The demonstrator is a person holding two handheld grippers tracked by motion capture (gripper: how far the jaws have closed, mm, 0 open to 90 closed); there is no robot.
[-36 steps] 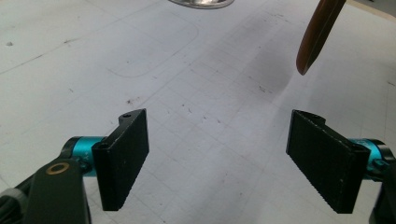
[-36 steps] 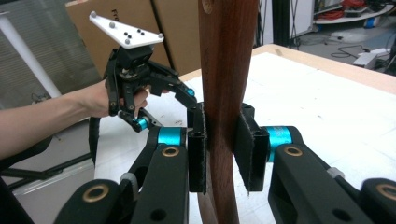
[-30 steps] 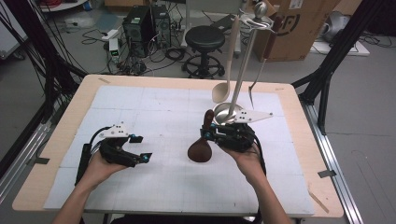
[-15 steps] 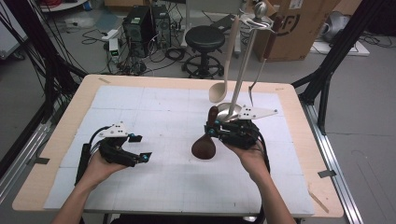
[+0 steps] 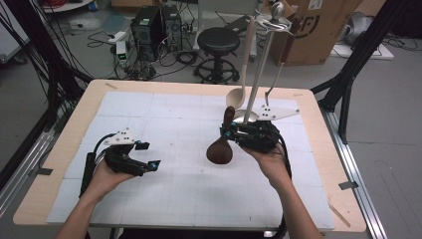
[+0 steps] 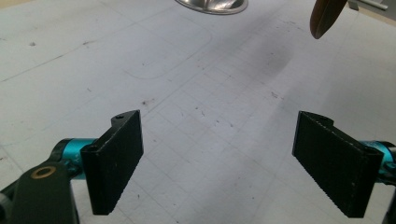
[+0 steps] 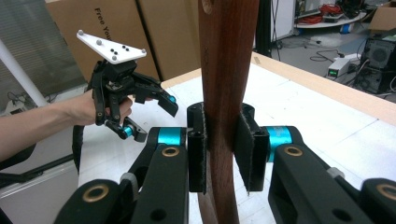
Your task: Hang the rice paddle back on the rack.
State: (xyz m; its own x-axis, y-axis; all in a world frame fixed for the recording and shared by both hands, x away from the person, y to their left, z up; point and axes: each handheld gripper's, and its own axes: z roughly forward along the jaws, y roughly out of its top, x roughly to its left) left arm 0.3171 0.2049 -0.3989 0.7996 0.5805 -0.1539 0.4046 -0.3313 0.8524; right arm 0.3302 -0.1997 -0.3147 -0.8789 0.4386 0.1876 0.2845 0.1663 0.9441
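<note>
While the left gripper (image 5: pixel 149 165) rests low at about eight o'clock on the desk (image 5: pixel 164 99), its fingers (image 6: pixel 114 161) stand wide apart with nothing between them; they have just opened a little further over bare white gridded sheet. Their ribbed black pads face each other across scuffed, pencil-marked paper, and from that gripper's own view the shiny metal base (image 6: pixel 212 4) of the stand lies ahead at twelve o'clock, with the tip of a dark spoon bowl (image 6: pixel 327 16) hanging at one o'clock.

Near the middle of the desk, the dark wooden spoon (image 5: pixel 220 149) is the thing in hand. Its smooth, reddish-brown handle (image 7: pixel 224 70) runs up between the right gripper's (image 5: pixel 230 133) fingers (image 7: pixel 197 149), which are clamped on it from both sides. Seen from above, the long axis slants from the rounded bowl, low at seven o'clock of those fingers and just over the sheet, up to the handle end at twelve o'clock. I cannot tell whether the bowl touches the sheet.

Just beyond the right gripper, at one o'clock from it, rises the utensil stand (image 5: pixel 261 64): a slim polished metal pole with hooks at the top, from which a pale ladle (image 5: pixel 238 94) hangs bowl-down. The right hand is far nearer the stand than the left, so hanging the spoon would likely mean lifting the handle end toward a free hook.
</note>
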